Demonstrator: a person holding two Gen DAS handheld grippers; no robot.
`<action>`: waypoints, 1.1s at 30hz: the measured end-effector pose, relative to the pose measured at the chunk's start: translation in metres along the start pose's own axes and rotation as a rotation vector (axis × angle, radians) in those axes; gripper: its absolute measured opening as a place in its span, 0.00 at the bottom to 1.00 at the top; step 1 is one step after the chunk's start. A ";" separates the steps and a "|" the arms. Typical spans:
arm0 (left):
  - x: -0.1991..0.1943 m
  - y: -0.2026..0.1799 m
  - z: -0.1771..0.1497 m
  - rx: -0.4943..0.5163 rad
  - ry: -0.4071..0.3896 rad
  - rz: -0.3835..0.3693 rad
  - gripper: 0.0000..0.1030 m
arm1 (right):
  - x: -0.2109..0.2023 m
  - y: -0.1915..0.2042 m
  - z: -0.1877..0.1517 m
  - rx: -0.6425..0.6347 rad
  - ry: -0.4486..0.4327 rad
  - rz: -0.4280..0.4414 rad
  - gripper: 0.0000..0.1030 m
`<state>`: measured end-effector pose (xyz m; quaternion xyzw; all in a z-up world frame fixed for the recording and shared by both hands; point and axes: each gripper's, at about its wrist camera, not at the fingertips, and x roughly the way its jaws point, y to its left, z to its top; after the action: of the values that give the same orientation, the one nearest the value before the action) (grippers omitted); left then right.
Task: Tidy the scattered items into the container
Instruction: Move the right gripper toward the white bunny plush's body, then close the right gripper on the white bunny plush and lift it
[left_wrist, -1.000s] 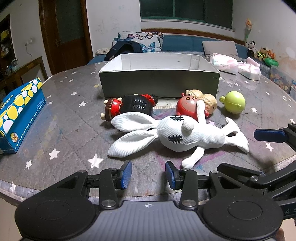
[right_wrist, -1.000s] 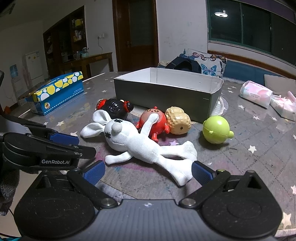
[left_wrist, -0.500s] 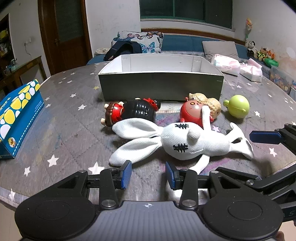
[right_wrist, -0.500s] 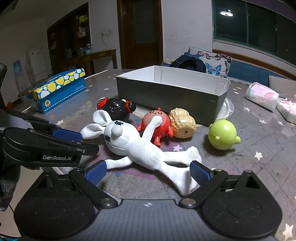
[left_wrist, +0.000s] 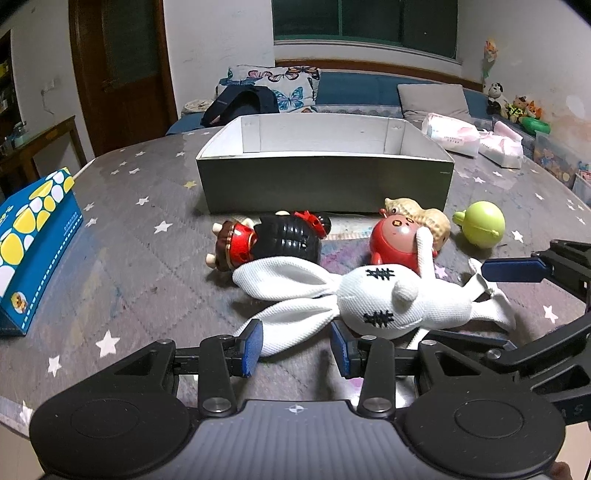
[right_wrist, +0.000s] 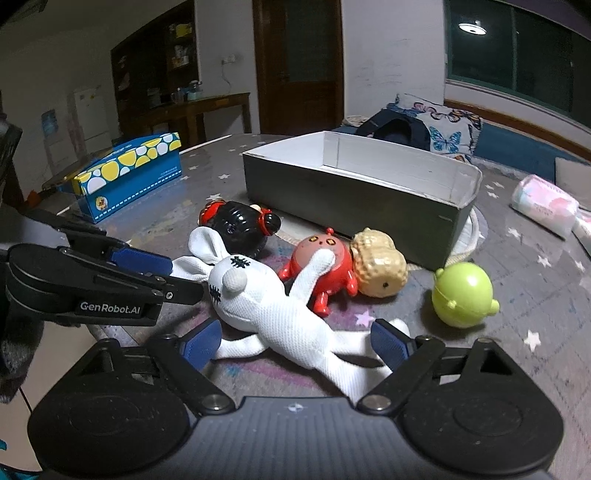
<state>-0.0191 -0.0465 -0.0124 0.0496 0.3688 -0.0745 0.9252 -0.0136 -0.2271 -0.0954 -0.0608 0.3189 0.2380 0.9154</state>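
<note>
The grey star-patterned table (left_wrist: 122, 258) curves away at its near edge under both grippers, and the open stretch of cloth lies at 9 o'clock in the left wrist view, between the toys and the blue tissue box (left_wrist: 33, 236) that sits close to the left edge. The grey cardboard box (left_wrist: 325, 184), white inside, stands at 12 o'clock beyond the toys, its near wall just behind them. Wrapped tissue packs (right_wrist: 546, 208) lie past the box's right end.

The white plush rabbit (left_wrist: 391, 299) lies flat on the table at the front of the cluster. In the left wrist view the left gripper (left_wrist: 295, 349) has its jaws parted with nothing between the pads, and the tip of the rabbit's lower ear reaches into the gap, just beside the left pad. In the right wrist view the right gripper (right_wrist: 295, 341) holds its jaws spread wide, straddling the rabbit's body and legs, with neither pad pressed on the fabric.

One rabbit arm drapes over the red round toy (right_wrist: 325, 266), which touches the peanut-shaped toy (right_wrist: 380, 267) at its 3 o'clock. The black-haired doll (left_wrist: 277, 240) lies on its side at the rabbit's ears. The green ball-shaped toy (right_wrist: 463, 295) sits apart, near the box's right corner.
</note>
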 end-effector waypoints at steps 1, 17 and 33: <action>0.000 0.001 0.001 0.002 0.000 -0.005 0.41 | 0.001 0.000 0.002 -0.008 0.003 0.003 0.83; 0.018 0.003 0.005 0.127 0.011 -0.093 0.36 | 0.022 -0.001 0.006 -0.073 0.072 0.045 0.61; 0.015 0.010 0.006 0.073 0.004 -0.188 0.07 | 0.013 0.002 0.003 -0.106 0.064 0.059 0.38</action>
<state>-0.0025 -0.0395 -0.0181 0.0487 0.3705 -0.1745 0.9110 -0.0038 -0.2197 -0.1006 -0.1076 0.3366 0.2792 0.8928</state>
